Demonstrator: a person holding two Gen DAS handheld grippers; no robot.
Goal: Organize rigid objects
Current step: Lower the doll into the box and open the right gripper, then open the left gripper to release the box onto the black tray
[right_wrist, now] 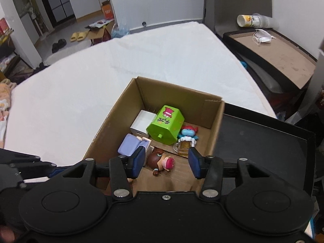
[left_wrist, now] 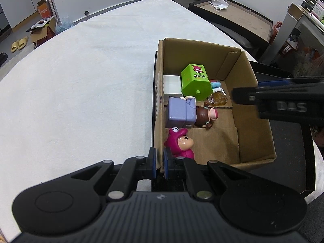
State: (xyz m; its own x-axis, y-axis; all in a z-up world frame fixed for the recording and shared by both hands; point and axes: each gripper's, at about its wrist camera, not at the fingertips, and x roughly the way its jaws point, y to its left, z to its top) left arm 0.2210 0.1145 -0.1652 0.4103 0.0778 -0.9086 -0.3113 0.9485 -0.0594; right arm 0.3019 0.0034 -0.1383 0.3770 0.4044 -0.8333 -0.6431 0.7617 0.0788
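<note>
White cloth [left_wrist: 81, 81] covers the table from its left edge across to the box [left_wrist: 261, 121], which stands on a black tray [right_wrist: 263, 141] at the right side.

The left gripper [left_wrist: 160, 162] clamps the near left corner of the box, one blue pad outside the cardboard wall and one inside, pressed tight on it.

Inside the box, along its left wall, a white block [left_wrist: 172, 89] lies farthest back, a lilac toy [left_wrist: 180, 113] sits in front of it, and a magenta figure [left_wrist: 180, 143] lies nearest, just beside the left gripper's inner pad. To the right of the white block a green toy [left_wrist: 196, 81] lies tipped on its side, its label facing up. A brown-haired doll [left_wrist: 205, 115] lies on its side against the lilac toy. Further right, a blue figure [right_wrist: 187, 132] sits behind an amber mug [right_wrist: 183, 146], both near the green toy.

The right gripper [right_wrist: 167, 163] hovers above the near part of the box with its jaws apart and nothing between the pads; the doll lies on the box floor below that gap. In the left wrist view it shows only as a blurred black shape over the box's right wall.
</note>
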